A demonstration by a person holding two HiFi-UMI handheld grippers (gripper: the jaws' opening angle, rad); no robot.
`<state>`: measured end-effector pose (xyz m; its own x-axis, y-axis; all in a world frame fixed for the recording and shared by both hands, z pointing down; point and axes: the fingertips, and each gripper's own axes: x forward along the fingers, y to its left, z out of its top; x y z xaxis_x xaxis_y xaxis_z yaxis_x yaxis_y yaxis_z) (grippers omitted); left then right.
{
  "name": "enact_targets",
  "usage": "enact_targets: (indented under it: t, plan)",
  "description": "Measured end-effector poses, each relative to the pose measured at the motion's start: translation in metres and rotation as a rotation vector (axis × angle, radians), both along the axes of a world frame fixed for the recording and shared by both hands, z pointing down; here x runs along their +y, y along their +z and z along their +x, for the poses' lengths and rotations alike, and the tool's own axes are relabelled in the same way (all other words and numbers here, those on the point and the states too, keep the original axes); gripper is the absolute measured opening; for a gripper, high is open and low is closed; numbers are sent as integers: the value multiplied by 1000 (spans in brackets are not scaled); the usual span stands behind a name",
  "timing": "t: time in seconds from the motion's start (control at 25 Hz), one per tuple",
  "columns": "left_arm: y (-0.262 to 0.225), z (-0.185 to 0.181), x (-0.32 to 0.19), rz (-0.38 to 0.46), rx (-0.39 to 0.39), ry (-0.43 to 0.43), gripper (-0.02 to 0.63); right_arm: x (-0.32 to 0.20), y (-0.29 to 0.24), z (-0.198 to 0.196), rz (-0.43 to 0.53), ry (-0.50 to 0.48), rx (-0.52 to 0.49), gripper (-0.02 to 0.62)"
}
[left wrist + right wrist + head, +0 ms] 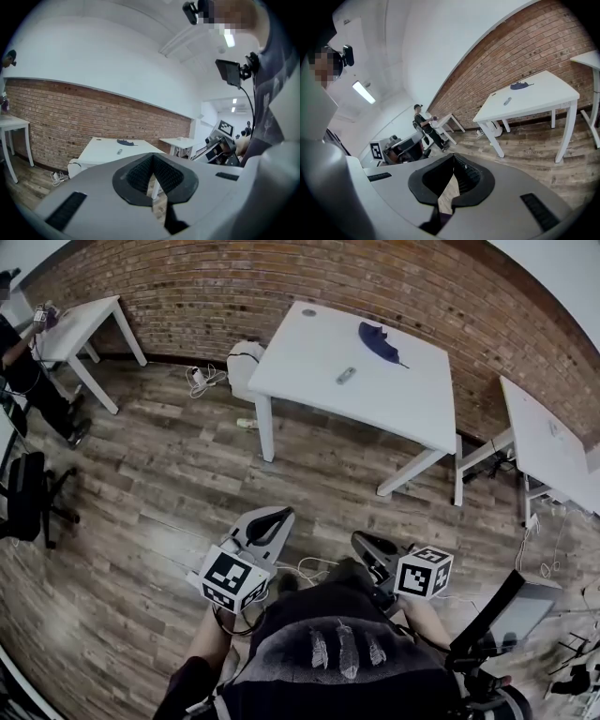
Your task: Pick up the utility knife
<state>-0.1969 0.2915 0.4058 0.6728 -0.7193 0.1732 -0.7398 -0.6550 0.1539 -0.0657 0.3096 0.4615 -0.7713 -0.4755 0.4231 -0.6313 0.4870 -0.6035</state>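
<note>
Room: brick wall, wood floor, white table [309, 367] | utility knife [346, 375] lies mid-table, near a dark blue object [380, 341] | left gripper [272, 519] and right gripper [364, 542]: jaws pressed together, empty, well apart from the knife.

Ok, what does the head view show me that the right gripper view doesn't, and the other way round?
Only the head view: both tools from above, left tool and right tool, held over the wood floor well short of the table, plus a black office chair at the left edge.
Only the right gripper view: the right tool's jaws closed on nothing, and a ceiling light.
Both: the white table by the brick wall, with the utility knife and a dark blue object lying apart on it.
</note>
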Motion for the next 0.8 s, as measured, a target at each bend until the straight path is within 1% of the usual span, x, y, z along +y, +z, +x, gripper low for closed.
enact_targets:
  t: [0.12, 0.28, 0.4, 0.44, 0.56, 0.6, 0.72, 0.8]
  plan:
    - [-1, 1, -8, 9, -25, -5, -3, -13, -1, -3, 19, -22, 18, 0]
    - [-1, 3, -27, 9, -46, -41, -3, -39, 1, -1, 36, -51, 4, 0]
    - [3, 12, -48, -5, -73, -60, -2, -66, 8, 8, 22, -63, -16, 0]
    - [4, 17, -57, -16, -71, -62, -3, -76, 11, 11, 13, -67, -23, 0]
    - [-3, 44, -91, -41, -5, -39, -3, -110, 15, 25, -4, -84, -40, 0]
    - [-7, 55, -103, -42, 4, -29, -3, -122, 15, 32, -7, -88, -47, 0]
    - [-12, 85, -140, -35, -42, -18, -3, -156, 15, 58, -22, -82, -66, 0]
    - [-14, 101, -159, -42, -57, -13, -3, -175, 17, 75, -38, -76, -72, 0]
